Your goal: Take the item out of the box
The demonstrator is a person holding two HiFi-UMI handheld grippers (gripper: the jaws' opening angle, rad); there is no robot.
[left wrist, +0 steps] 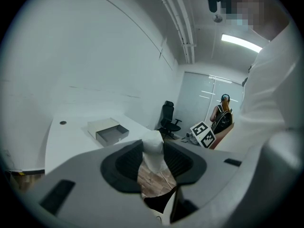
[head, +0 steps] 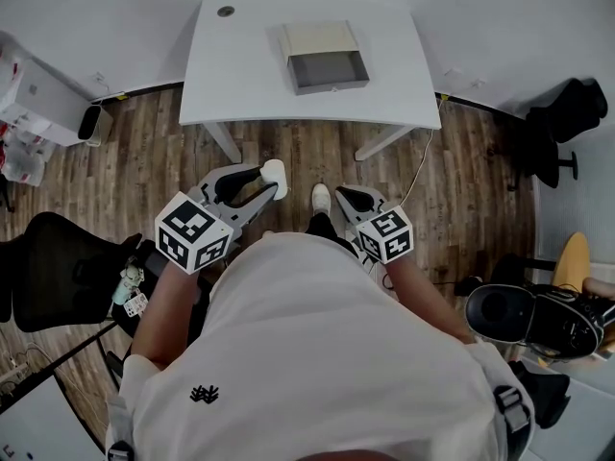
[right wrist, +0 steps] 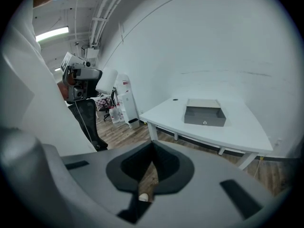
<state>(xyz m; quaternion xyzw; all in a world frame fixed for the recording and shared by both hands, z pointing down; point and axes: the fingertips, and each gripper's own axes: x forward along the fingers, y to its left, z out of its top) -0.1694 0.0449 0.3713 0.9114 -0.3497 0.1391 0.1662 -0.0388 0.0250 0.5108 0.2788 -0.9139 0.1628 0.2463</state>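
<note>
Left tongs are squeezed on a small white rounded lump. It stands up tall between the two dark pads. Right tongs are pressed shut with nothing in them. The flat grey open box with its beige top sits straight ahead on the white table, well apart from both tongs. I think the lump is already out and only needs a spot to be put down, and the left side carries it.

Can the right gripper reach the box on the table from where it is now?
Probably not yet: the right gripper hangs near the person's body, and wooden floor separates it from the table bearing the box. Nothing blocks the way.
</note>
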